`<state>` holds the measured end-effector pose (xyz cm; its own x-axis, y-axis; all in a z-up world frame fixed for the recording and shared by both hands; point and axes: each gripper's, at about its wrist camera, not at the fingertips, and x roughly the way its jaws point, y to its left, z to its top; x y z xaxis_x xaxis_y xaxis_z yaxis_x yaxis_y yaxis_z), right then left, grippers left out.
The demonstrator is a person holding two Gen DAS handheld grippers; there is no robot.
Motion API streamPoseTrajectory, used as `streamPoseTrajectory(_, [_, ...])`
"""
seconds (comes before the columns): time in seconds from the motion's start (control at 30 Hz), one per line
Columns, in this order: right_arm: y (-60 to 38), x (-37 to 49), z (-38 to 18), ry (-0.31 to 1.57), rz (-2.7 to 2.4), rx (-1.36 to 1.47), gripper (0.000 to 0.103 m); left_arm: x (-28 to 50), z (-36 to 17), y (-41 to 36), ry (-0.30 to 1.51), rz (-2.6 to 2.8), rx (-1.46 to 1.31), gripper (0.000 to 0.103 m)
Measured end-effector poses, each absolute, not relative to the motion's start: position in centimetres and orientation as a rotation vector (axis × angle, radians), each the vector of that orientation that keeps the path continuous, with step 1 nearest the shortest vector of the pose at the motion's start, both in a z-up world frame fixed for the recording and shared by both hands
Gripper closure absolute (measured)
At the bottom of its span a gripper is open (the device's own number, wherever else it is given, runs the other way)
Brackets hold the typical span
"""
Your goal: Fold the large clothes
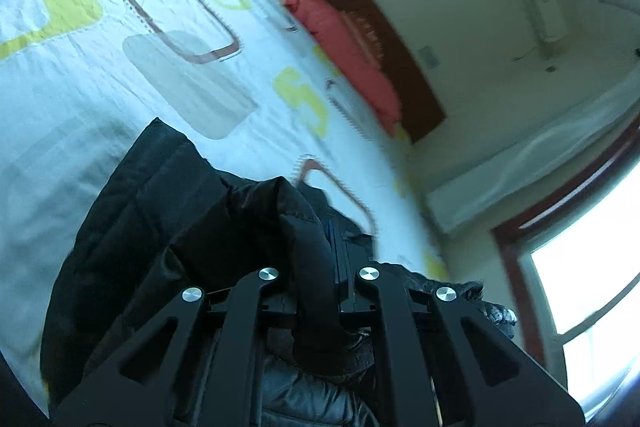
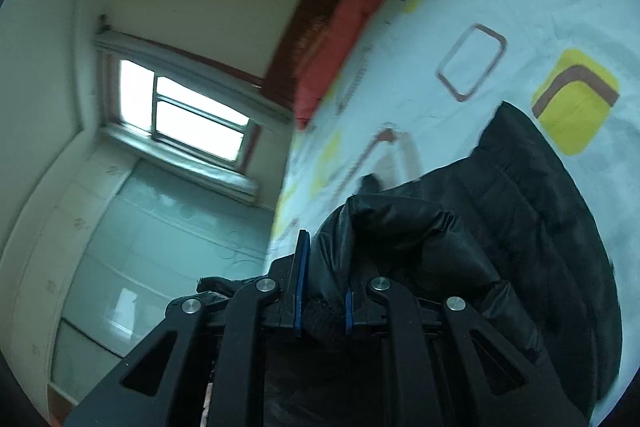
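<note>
Item: 2 hand-held grippers, both engaged on 1 garment. The left gripper point(image 1: 320, 291) enters its view from 6 o'clock, tilted so the room walls lean toward 3 o'clock; its fingers stand narrow, pinched on a thick fold of the black padded jacket point(image 1: 168, 211), which rises between the jaws toward 12 o'clock. The right gripper point(image 2: 324, 299) likewise enters from 6 o'clock, the room rolled the opposite way; its blue-padded fingers point(image 2: 301, 283) are narrowed onto a bunched, shiny fold of the same jacket point(image 2: 532, 203). Garment: black, quilted in stitched channels, glossy where it is crumpled near the jaws, matte where it spreads out. In the left view its bulk lies from 6 to 9 o'clock; in the right view, from 3 to 5 o'clock. It rests on a bed point(image 1: 80, 75) covered in a white sheet printed with yellow, brown and grey rounded squares. A red pillow point(image 1: 344, 47) sits at the bed's far edge, against a dark wooden headboard point(image 1: 400, 67). A bright window point(image 2: 180, 115) shows at 9 o'clock in the right view. Both views are motion-blurred toward the walls.
</note>
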<state>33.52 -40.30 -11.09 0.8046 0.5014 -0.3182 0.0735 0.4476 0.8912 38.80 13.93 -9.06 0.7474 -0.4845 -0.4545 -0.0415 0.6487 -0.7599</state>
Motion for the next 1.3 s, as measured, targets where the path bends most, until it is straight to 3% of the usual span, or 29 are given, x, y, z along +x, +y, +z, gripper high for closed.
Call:
streamPoseTrajectory(0.17, [-40.8,36.9,-14.8,0.667,0.218,1.085,0.089,43.2,-12.8,13.7,0.762,-0.218,-0.792,0.095])
streamPoseTrajectory(0.37, [-40.2,38.1,-15.7,0.680,0.179,1.015,0.089,45.5,-14.7,12.7,0.792,-0.178,-0.700,0.094])
streamPoseTrajectory(0.47, [-40.4,37.8,-15.1,0.680,0.193,1.017,0.084,45.2,-14.2,12.7,0.792,-0.186,-0.695,0.092])
streamPoseTrajectory(0.57, [-40.6,37.4,-14.1,0.656,0.221,1.019,0.054,44.6,-13.1,13.0,0.780,-0.228,-0.703,0.075])
streamPoseTrajectory(0.6, [-40.4,36.9,-13.4,0.641,0.220,1.002,0.042,44.3,-12.7,13.1,0.778,-0.240,-0.715,0.064])
streamPoseTrajectory(0.63, [-40.2,36.6,-12.7,0.634,0.219,0.979,0.036,44.2,-12.3,13.3,0.770,-0.252,-0.729,0.046])
streamPoseTrajectory(0.7, [-39.5,36.2,-11.8,0.638,0.222,0.931,0.036,43.4,-11.3,13.7,0.732,-0.249,-0.759,0.029])
streamPoseTrajectory(0.73, [-39.2,36.0,-11.6,0.642,0.224,0.909,0.036,42.9,-10.6,14.1,0.714,-0.232,-0.770,0.026])
streamPoseTrajectory(0.93, [-35.4,35.8,-9.9,0.699,0.142,0.664,0.037,41.3,-9.0,14.2,0.699,-0.222,-0.710,0.026])
streamPoseTrajectory(1.0, [-33.7,37.1,-9.6,0.748,0.105,0.570,0.046,41.6,-9.1,13.3,0.724,-0.208,-0.624,0.030])
streamPoseTrajectory(1.1, [-31.6,39.6,-8.9,0.775,0.087,0.461,0.048,42.7,-9.1,11.8,0.746,-0.166,-0.495,0.031])
streamPoseTrajectory(1.3, [-28.6,44.5,-9.9,0.822,0.004,0.223,0.048,46.2,-10.4,10.6,0.767,-0.085,-0.369,0.031])
